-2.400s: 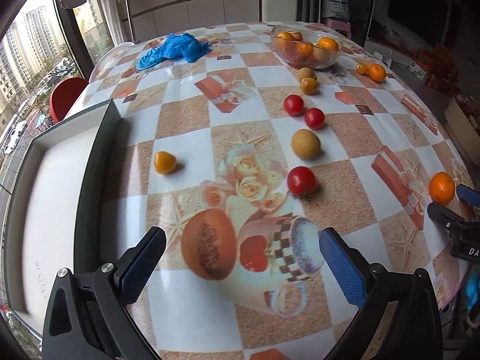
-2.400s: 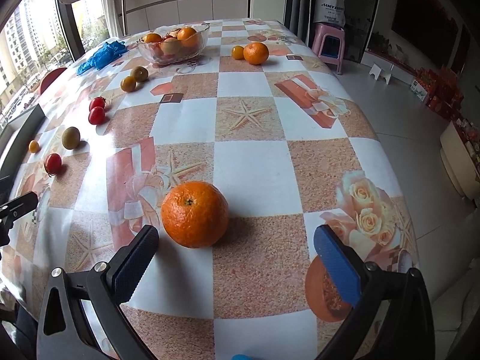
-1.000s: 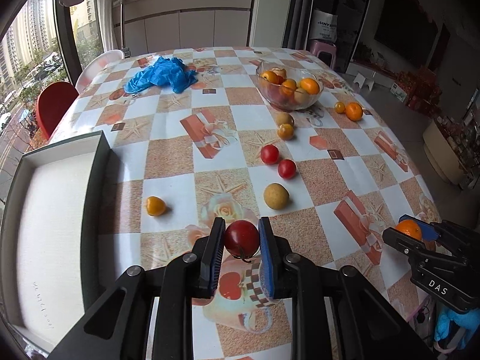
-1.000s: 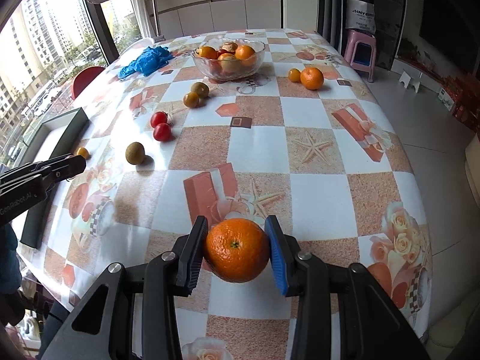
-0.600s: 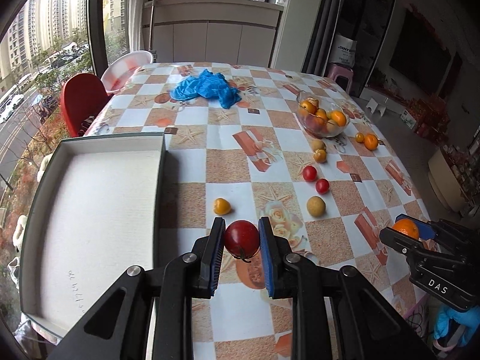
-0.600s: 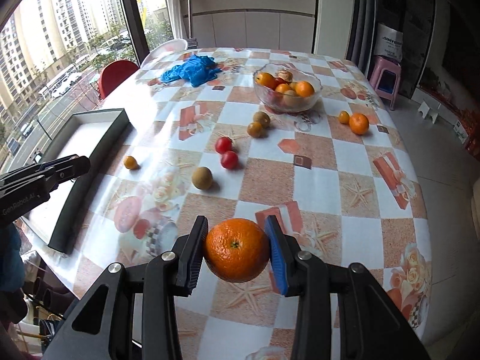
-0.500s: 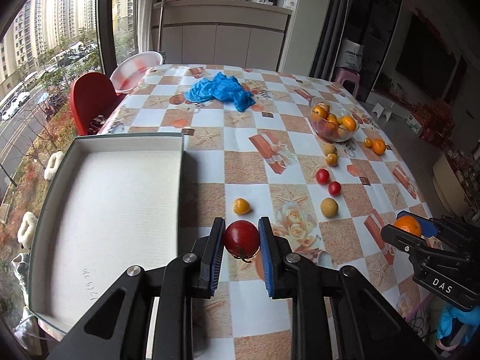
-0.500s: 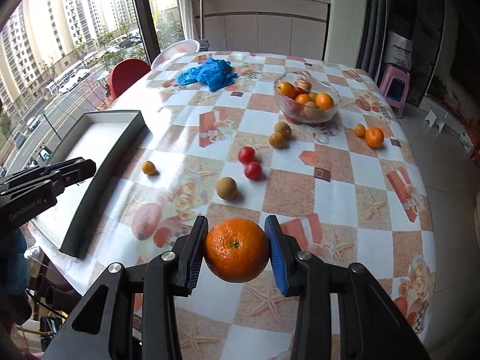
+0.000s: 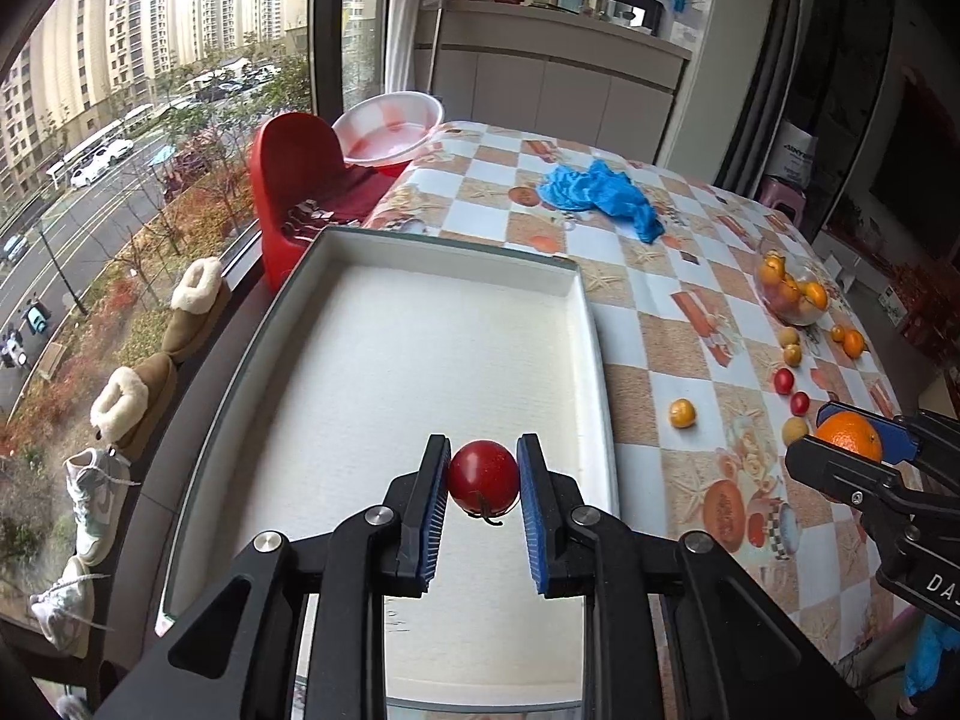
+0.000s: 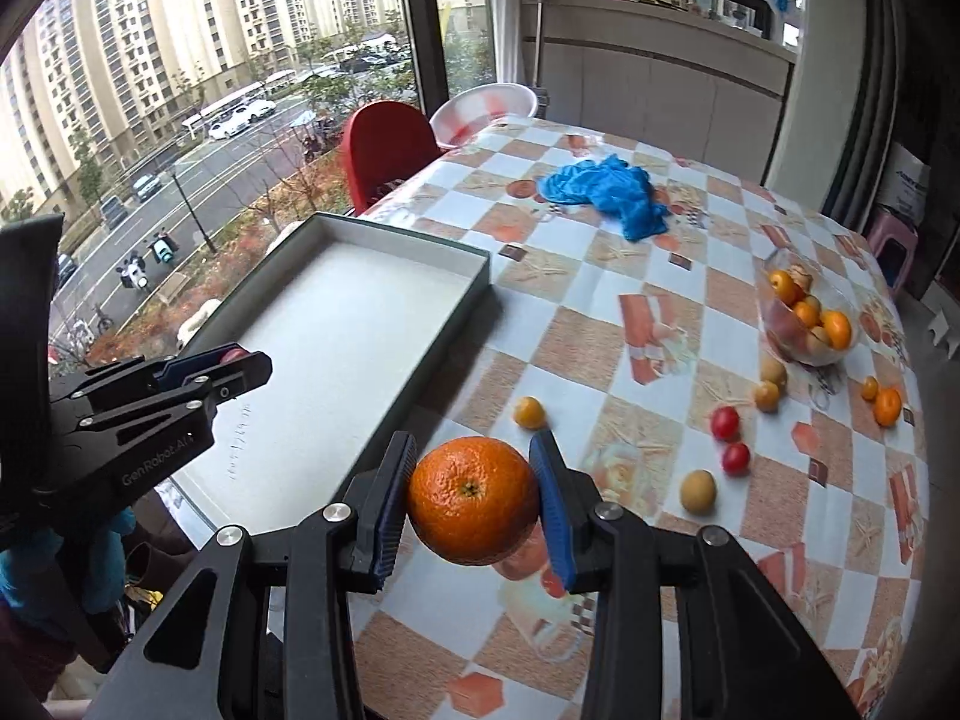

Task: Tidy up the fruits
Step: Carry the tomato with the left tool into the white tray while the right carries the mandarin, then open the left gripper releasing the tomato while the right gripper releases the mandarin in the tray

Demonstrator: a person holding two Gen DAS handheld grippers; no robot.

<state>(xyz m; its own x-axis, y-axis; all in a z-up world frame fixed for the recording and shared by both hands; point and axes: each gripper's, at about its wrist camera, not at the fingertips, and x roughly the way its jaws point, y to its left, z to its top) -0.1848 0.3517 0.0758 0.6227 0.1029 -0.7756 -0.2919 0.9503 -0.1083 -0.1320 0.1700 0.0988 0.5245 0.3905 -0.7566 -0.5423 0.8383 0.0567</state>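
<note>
Though perhaps dim from the right, left hand-held gripper [image 9: 483, 483] clamping tomato [image 9: 483, 478]; right one [image 10: 474, 501], orange [image 10: 473, 500].

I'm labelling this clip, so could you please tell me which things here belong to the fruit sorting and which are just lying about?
Job: left gripper holding red tomato; right gripper holding orange; white tray; glass fruit bowl; loose fruits on the table.

Lying about: blue cloth; red chair; shoes on the sill.
</note>
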